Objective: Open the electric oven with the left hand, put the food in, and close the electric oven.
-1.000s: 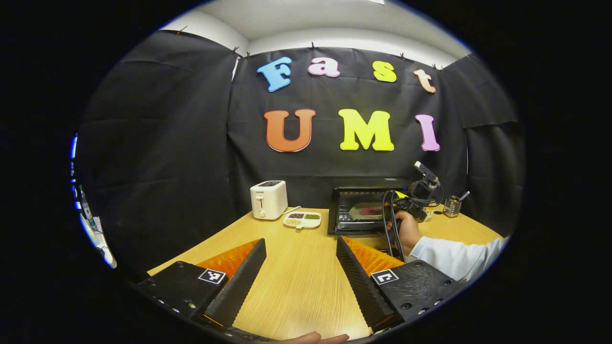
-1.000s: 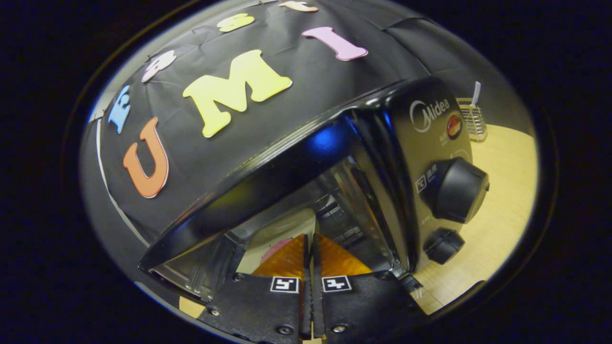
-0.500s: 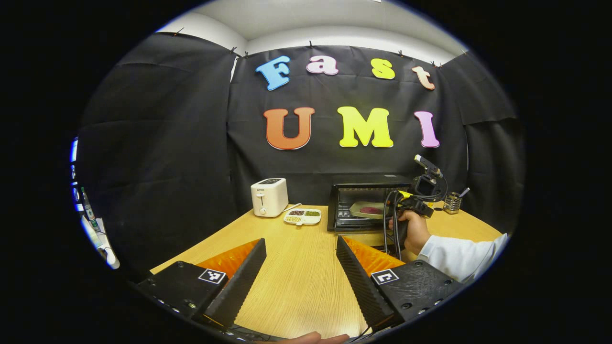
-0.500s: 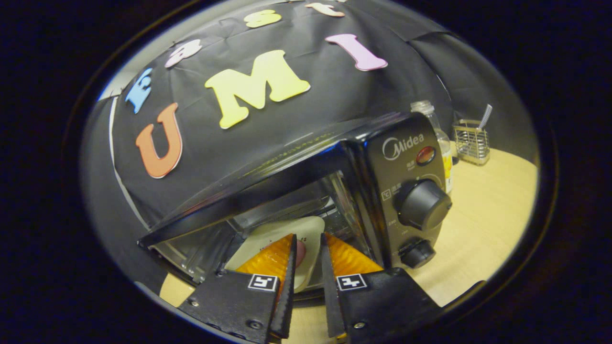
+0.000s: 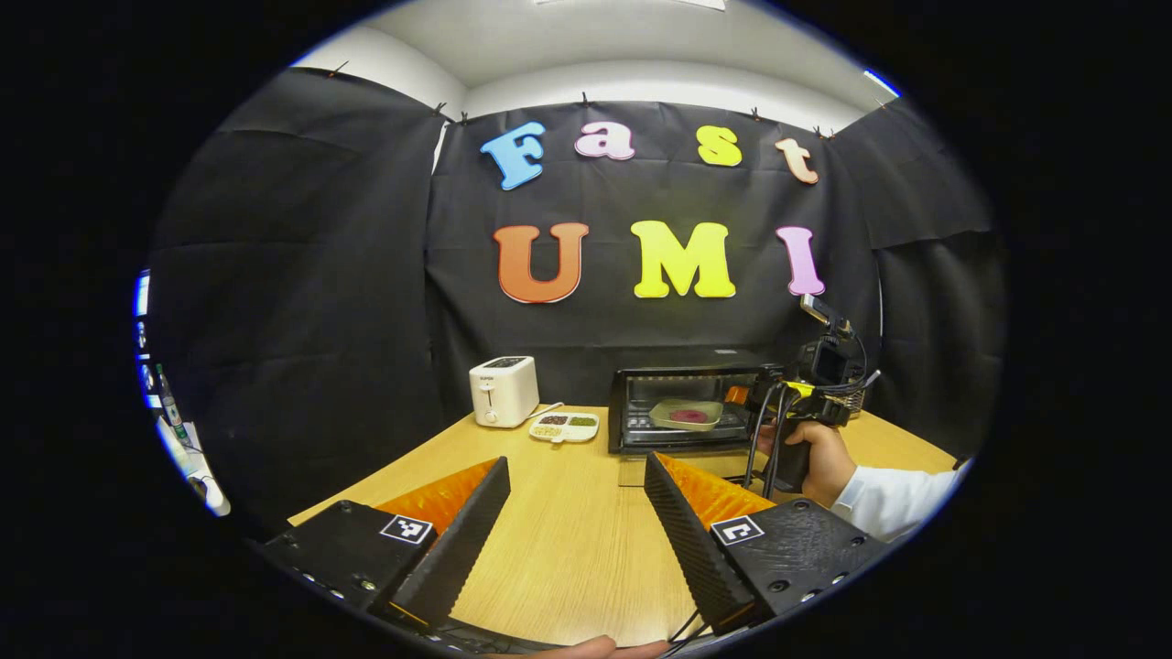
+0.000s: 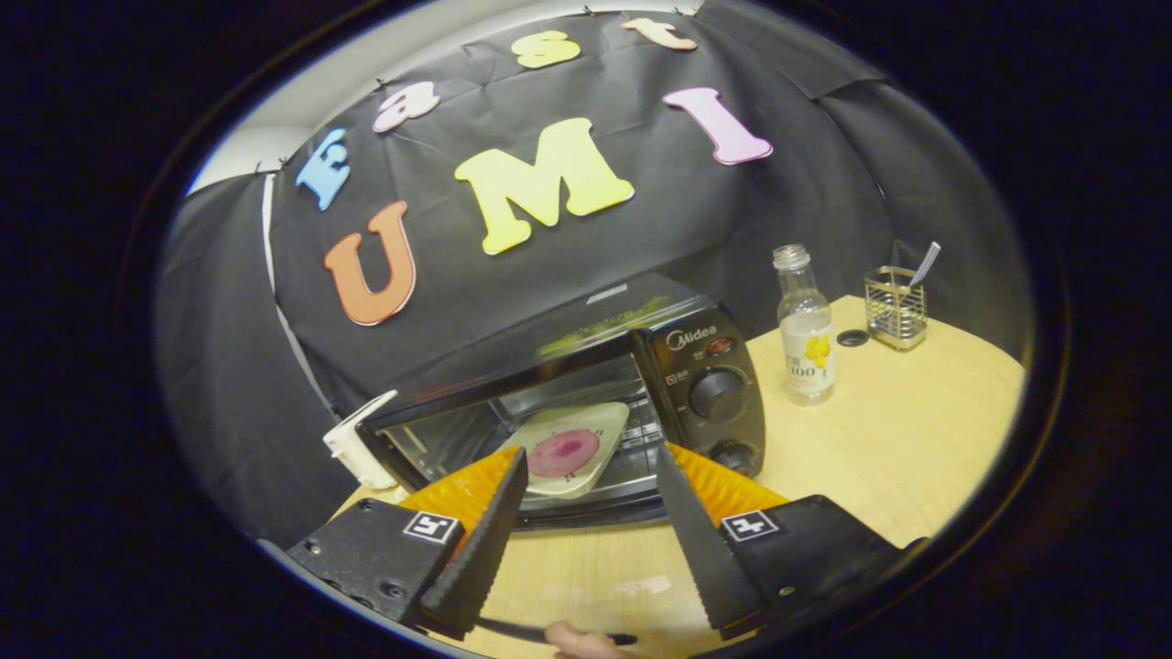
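Two claws spread wide, left claw [image 5: 572,513], right claw [image 6: 586,540], plate [image 6: 572,437] inside Midea oven [image 6: 586,403].

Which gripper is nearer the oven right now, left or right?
Right. The right gripper sits open just in front of the oven, where the plate rests inside. The left gripper hangs open far back over the table.

A brand mark sits on the oven [image 6: 549,371], on its control panel [image 6: 678,366], at 12 o'clock from the upper knob [image 6: 716,394]; tiny figures beside that knob are illegible. The bottle [image 6: 805,320] carries a printed label. The mark on the front of the toaster [image 5: 502,392] is too small to read.
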A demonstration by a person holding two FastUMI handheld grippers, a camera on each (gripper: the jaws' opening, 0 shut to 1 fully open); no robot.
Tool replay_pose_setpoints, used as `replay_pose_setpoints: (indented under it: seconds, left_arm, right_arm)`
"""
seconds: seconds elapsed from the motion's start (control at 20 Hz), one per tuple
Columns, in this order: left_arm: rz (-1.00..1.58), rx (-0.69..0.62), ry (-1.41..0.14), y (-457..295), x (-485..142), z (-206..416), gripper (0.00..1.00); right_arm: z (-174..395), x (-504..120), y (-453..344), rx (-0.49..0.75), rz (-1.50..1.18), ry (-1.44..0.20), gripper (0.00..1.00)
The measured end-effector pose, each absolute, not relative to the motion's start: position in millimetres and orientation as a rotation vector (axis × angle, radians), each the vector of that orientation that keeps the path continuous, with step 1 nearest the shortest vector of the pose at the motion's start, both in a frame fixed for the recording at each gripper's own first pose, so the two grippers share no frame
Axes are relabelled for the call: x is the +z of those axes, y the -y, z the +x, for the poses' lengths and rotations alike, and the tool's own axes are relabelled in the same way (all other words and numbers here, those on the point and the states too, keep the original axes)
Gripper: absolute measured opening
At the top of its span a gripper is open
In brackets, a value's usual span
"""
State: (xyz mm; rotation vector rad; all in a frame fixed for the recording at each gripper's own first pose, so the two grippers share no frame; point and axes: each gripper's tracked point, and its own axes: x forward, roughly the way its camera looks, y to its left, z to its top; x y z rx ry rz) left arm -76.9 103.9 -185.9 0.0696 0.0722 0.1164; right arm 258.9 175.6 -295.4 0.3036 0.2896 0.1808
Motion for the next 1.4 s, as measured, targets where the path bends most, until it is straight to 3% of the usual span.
replay_pose_setpoints:
  seconds: [0.25,0.75,1.05,1.4]
  left_arm:
    - [0.075,0.061,-0.059,-76.8,-173.5,-83.1,0.95]
    - [0.098,-0.049,-0.105,-23.8,-181.1,-47.6,0.95]
    - [0.116,-0.130,-0.230,17.1,-228.5,11.4,0.95]
    - [0.068,-0.151,-0.468,35.6,-327.6,62.6,0.96]
  right_arm:
    - [200.7,-254.2,-153.1,0.257,0.222,-0.231,0.96]
    - [82.4,-143.2,-52.0,0.271,0.167,-0.093,0.96]
    - [8.3,-85.6,26.7,0.234,0.042,0.071,0.95]
    - [-46.1,-73.2,91.1,0.137,0.008,0.138,0.95]
